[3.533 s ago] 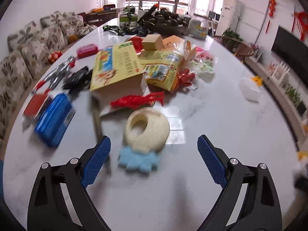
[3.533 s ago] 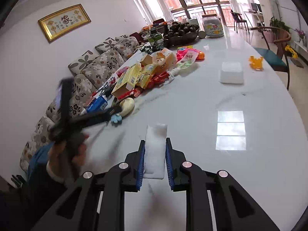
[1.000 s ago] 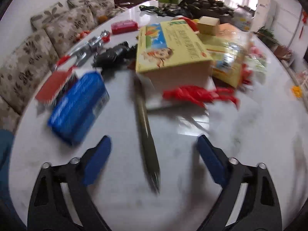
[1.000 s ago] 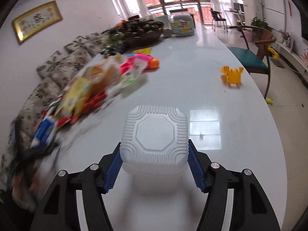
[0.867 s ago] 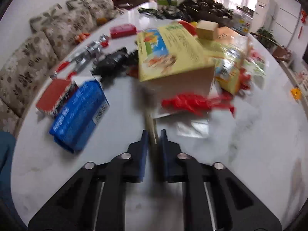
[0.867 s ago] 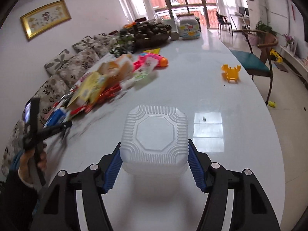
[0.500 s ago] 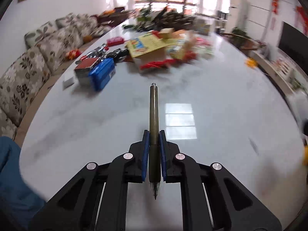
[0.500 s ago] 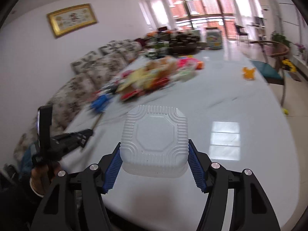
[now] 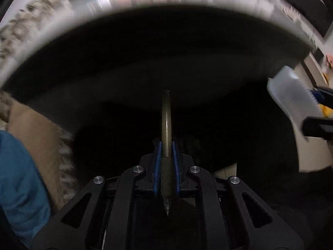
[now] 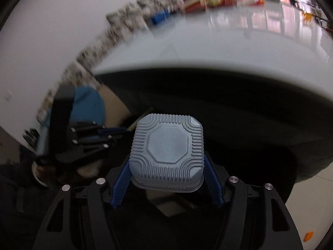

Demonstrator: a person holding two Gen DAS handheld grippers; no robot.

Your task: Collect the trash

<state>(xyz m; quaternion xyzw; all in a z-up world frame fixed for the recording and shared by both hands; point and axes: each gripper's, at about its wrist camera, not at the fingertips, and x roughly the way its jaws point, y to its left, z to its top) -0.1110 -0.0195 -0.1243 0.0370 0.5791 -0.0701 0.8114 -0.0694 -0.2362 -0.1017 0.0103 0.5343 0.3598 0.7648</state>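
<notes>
My left gripper [image 9: 166, 145] is shut on an olive-green pen [image 9: 166, 114], which lies lengthwise between the blue pads with its tip toward the camera. It points steeply down into a dark space below the table's edge. My right gripper [image 10: 166, 160] is shut on a white ribbed plastic container [image 10: 166, 148], held by two opposite sides, also below the table edge. The left wrist view shows that container [image 9: 291, 95] at the right. In the right wrist view the left gripper [image 10: 120, 132] sits just left of the container.
The white table's rounded rim [image 9: 187, 0] [image 10: 229, 48] arcs overhead, its underside dark. Tan cardboard [image 9: 31, 129] and blue cloth on the person [image 9: 18, 177] are at the left. A pale flat piece [image 10: 166, 200] lies below the container. The rest is blurred.
The left gripper shut on the pen and lifted it off the table. Both grippers then swung back and down past the table's edge, the right one still gripping the container.
</notes>
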